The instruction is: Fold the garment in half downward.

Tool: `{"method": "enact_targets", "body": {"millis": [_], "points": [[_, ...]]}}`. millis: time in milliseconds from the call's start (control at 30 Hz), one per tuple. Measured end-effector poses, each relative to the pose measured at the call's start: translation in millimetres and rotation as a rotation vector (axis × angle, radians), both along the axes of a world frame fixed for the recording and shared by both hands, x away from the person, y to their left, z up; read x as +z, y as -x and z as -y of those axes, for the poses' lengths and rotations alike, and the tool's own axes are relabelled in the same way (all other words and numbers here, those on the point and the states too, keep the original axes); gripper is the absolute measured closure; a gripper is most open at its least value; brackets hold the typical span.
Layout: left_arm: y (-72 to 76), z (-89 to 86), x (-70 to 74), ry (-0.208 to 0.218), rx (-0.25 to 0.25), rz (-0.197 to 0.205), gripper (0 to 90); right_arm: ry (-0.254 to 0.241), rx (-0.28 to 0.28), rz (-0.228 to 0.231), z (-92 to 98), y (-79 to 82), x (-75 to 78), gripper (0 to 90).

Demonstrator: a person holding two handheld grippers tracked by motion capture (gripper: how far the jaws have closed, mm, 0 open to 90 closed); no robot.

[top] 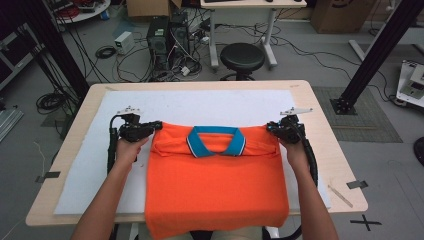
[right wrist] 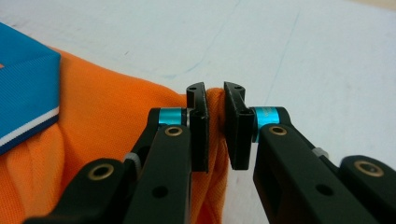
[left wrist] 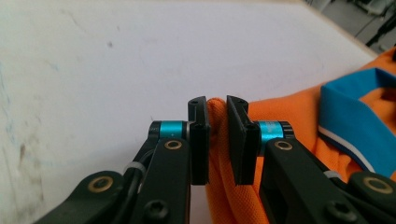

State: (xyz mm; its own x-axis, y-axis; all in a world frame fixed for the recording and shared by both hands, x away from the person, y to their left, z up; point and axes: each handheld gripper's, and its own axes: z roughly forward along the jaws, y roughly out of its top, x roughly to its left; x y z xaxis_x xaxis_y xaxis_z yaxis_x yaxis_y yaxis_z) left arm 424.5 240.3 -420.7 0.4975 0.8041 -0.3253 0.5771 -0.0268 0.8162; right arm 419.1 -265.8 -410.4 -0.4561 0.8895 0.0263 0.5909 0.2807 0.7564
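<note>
An orange polo shirt (top: 215, 185) with a blue collar (top: 216, 141) lies on the white mat, its hem hanging over the table's near edge. My left gripper (top: 156, 125) is shut on the shirt's left shoulder corner; in the left gripper view a bunch of orange cloth (left wrist: 215, 116) is pinched between the pads of the left gripper (left wrist: 216, 103). My right gripper (top: 270, 127) is shut on the right shoulder corner, with a fold of orange cloth (right wrist: 215, 105) clamped between the pads of the right gripper (right wrist: 215, 91). The sleeves are folded in under the collar.
A white mat (top: 200, 102) covers the wooden table (top: 320, 130). Beyond the table stand a black stool (top: 242, 57), computer towers (top: 167, 37) and cables on the floor. A black frame post (top: 375, 50) rises at the right. Tape marks (top: 357, 184) sit near the table's right edge.
</note>
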Motion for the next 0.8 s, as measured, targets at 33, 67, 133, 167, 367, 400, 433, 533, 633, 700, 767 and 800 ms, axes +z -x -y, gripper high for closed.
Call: {"method": "enact_targets", "body": {"millis": [33,67,133,167,367,400,433,533,633,700,767,800], "points": [[-3.3,-0.4,-0.1,0.0,0.001,0.001,79.7,0.0,-0.006,0.01,-0.8,-3.5,0.4,82.1],[-6.3,-0.2,-0.2,0.001,0.004,0.006,79.7,0.004,-0.012,0.009,-2.0,-6.5,0.8,82.1],[-12.0,0.2,-0.7,-0.006,0.005,0.011,79.7,0.028,-0.031,0.02,-6.1,-14.3,-0.5,82.1],[-14.1,1.0,-1.9,-0.009,0.011,0.017,79.7,0.028,-0.031,0.02,-6.1,-14.3,-0.5,82.1],[-16.3,2.9,-16.2,0.003,0.045,-0.017,68.3,0.008,-0.062,-0.006,-9.4,-21.0,-11.0,78.7],[-14.7,2.0,-16.6,0.015,0.042,-0.02,60.1,-0.003,-0.067,-0.012,-10.2,-20.6,-11.5,74.9],[-12.2,1.5,-16.4,0.015,0.038,-0.015,56.7,-0.002,-0.067,-0.007,-10.4,-19.8,-11.3,69.5],[-2.2,0.3,-14.8,0.027,0.003,0.019,50.4,-0.042,-0.072,-0.001,-9.3,-16.3,-7.6,59.0],[8.9,1.1,-14.3,0.028,-0.037,0.041,48.8,-0.045,-0.038,0.011,-10.2,-5.8,-2.2,55.9],[15.8,2.3,-14.9,0.024,-0.064,0.051,48.3,-0.05,-0.027,0.011,-10.7,-2.6,-1.8,55.9],[20.7,5.4,-16.4,0.022,-0.094,0.047,46.9,-0.051,0.001,0.009,-11.5,3.8,-2.0,55.9],[22.7,7.4,-17.1,0.014,-0.113,0.042,44.4,-0.075,0.035,0.0,-12.1,10.2,-3.7,55.9]]}}
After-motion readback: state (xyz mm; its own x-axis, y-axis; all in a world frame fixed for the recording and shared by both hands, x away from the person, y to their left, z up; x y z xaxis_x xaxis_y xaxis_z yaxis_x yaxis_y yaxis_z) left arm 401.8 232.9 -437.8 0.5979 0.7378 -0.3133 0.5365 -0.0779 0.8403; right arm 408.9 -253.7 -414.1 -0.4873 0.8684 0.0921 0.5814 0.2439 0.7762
